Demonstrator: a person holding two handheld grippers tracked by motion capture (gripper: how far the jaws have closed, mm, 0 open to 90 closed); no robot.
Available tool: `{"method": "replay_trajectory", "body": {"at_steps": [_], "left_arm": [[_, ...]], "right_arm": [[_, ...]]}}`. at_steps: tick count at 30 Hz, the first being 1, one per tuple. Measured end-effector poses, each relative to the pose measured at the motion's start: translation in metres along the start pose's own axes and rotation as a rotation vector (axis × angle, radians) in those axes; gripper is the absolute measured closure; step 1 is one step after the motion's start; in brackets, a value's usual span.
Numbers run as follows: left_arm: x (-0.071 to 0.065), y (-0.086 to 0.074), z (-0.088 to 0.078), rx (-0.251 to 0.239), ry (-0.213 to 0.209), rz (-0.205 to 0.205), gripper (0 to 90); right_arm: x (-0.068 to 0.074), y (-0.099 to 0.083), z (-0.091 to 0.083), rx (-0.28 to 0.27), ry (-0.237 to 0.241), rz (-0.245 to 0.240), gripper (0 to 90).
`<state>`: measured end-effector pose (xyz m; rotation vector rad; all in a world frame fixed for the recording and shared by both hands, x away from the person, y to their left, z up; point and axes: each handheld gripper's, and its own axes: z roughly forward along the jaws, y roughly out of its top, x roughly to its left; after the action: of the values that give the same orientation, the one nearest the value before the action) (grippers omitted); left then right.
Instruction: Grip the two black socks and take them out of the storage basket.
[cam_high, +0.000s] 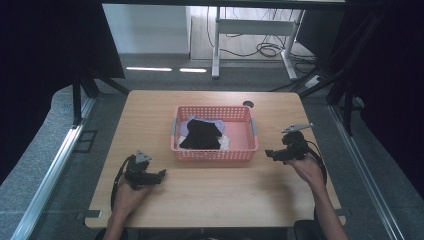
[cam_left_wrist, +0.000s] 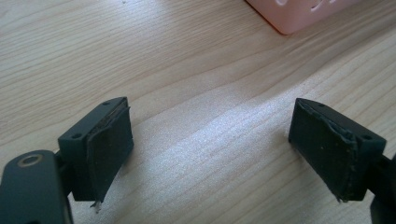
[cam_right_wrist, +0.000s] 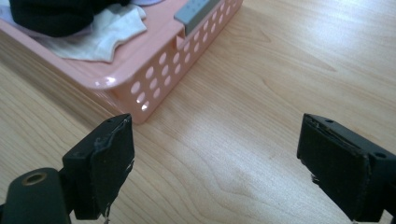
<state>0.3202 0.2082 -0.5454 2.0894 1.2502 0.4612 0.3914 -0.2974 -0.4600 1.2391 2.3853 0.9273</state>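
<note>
A pink perforated basket (cam_high: 248, 132) sits in the middle of the wooden table (cam_high: 210, 195). Inside it lies a black garment (cam_high: 201, 135) on top of white cloth (cam_high: 224, 143) and a pale purple piece (cam_high: 190, 120). My left gripper (cam_high: 161, 175) rests low at the front left of the basket, open with bare table between its jaws (cam_left_wrist: 210, 140). My right gripper (cam_high: 268, 153) is held just right of the basket's front right corner (cam_right_wrist: 135, 105), open and holding nothing (cam_right_wrist: 215, 158). The white cloth (cam_right_wrist: 107, 35) and black garment (cam_right_wrist: 51, 16) show in the right gripper view.
A dark round hole (cam_high: 248, 104) sits in the table behind the basket. Beyond the table stands a white desk frame (cam_high: 250, 30) with cables (cam_high: 270, 49) on the floor. Black curtains (cam_high: 45, 45) and metal rails (cam_high: 50, 165) flank both sides.
</note>
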Motion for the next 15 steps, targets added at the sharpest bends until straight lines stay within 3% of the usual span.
{"method": "replay_trajectory", "body": {"at_steps": [9, 15], "left_arm": [[0.000, 0.000, 0.000, 0.001, 0.000, -0.001, 13.6], [0.000, 0.000, 0.000, 0.001, 0.000, 0.000, 13.5]], "right_arm": [[0.004, 0.029, -0.011, 0.013, 0.015, -0.048, 13.2], [0.007, 0.050, -0.013, 0.013, 0.062, -0.055, 13.3]]}}
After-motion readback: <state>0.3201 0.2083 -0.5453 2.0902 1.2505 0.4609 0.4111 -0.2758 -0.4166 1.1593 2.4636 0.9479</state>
